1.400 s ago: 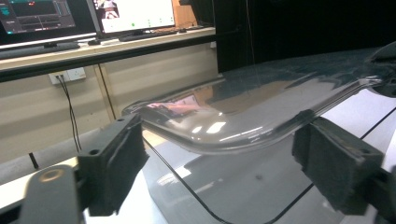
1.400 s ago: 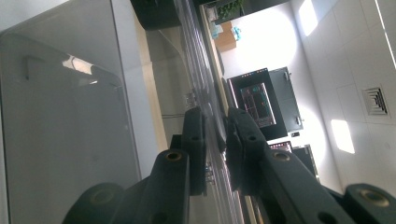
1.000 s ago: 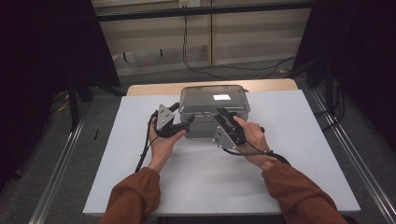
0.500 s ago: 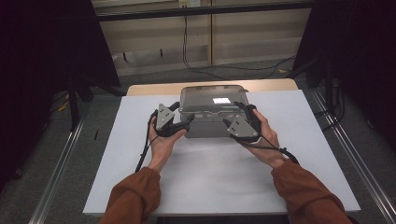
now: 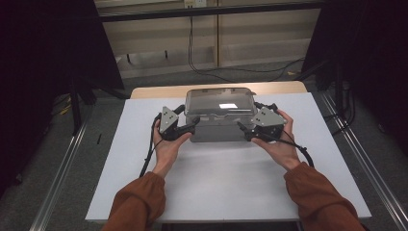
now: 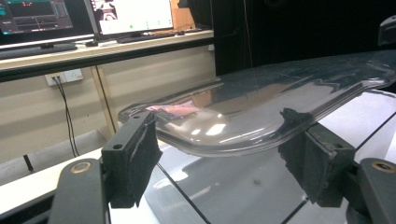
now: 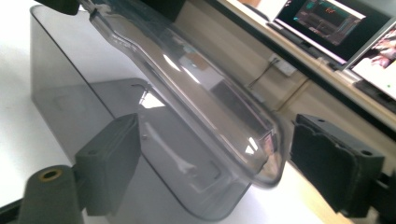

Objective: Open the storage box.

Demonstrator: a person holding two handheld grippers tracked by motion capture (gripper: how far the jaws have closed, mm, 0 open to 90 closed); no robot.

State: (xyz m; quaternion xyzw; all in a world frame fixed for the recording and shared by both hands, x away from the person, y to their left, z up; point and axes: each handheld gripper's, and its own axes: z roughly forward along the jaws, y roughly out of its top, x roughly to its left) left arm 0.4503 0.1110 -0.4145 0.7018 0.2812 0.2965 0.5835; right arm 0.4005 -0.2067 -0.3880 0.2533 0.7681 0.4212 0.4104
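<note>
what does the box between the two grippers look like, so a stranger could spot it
On the white table, look at the far middle, between the left gripper and right gripper. The box is smoky grey plastic with a clear lid, the sole container there.

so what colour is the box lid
Clear, smoky grey-tinted plastic lid; the left gripper view shows it best.

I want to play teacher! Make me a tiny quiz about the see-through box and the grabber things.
1. True or false: the clear plastic box sits on the white table.
2. Where is the lid? A on the box, B on the floor, C in a hand.
3. Fill in: the left hand-held gripper and the right hand-held gripper are at opposite ____ of the box, jaws open.

Key: 1 true; 2 A; 3 ends.
</note>
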